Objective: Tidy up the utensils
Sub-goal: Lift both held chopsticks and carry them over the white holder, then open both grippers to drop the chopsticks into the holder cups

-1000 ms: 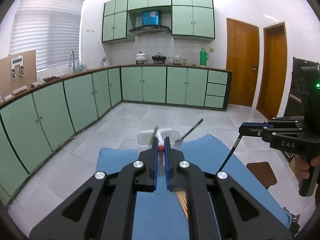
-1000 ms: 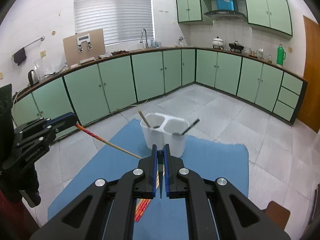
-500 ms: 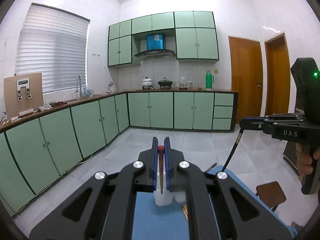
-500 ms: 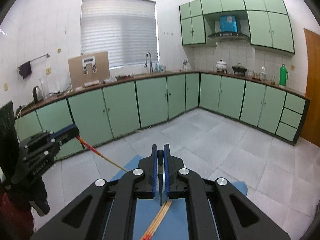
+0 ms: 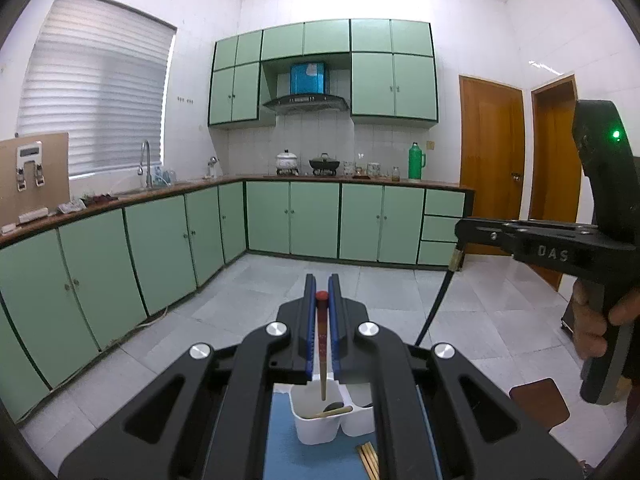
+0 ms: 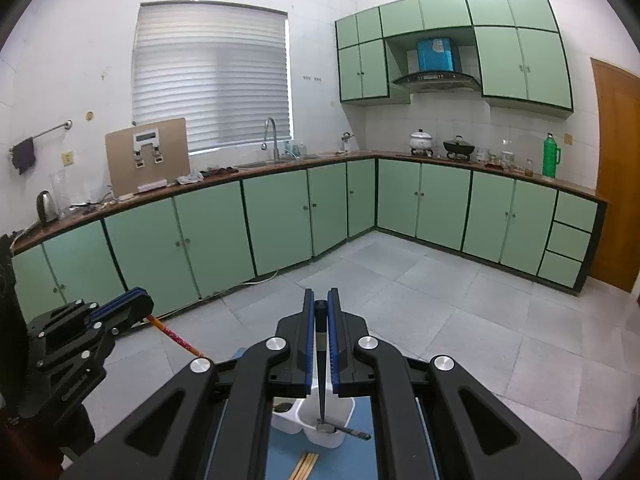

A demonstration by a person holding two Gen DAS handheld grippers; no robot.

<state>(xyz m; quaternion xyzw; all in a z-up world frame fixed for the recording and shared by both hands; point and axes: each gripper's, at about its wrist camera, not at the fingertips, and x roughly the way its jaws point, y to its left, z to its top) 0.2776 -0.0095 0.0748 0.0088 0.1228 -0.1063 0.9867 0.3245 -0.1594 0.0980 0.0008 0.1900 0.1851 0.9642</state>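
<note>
While most of the blue mat (image 5: 280,444) lies hidden under the black linkage, the left hand-held gripper (image 5: 321,300) is clamped on a red-topped wooden chopstick (image 5: 321,344), which hangs down between the blue pads with its lower tip just above the near-left compartment of the white utensil holder (image 5: 316,428). Below that tip, a wooden-handled utensil (image 5: 334,411) leans across the compartment; its head is too dark to name. Loose wooden chopsticks (image 5: 370,460) lie on the mat just right of the holder, cut off by the gripper frame.

To the right of the left hand-held gripper, the right hand-held gripper (image 5: 460,236) holds a black chopstick (image 5: 436,304) slanting down; its lower end disappears behind the left gripper's arm. Fingers of the person's right hand (image 5: 596,320) wrap the handle.

From the right wrist view, the right hand-held gripper (image 6: 321,308) is closed on the same black chopstick (image 6: 321,364), whose tip points down into a compartment of the white utensil holder (image 6: 344,436); whether it touches the dark-handled utensil (image 6: 340,429) lying there cannot be told. Off to its left, the left hand-held gripper (image 6: 136,304) shows the red patterned shaft of its chopstick (image 6: 172,334), cut off behind the frame. More wooden chopsticks (image 6: 306,464) lie on the mat (image 6: 280,460) below the holder.
</note>
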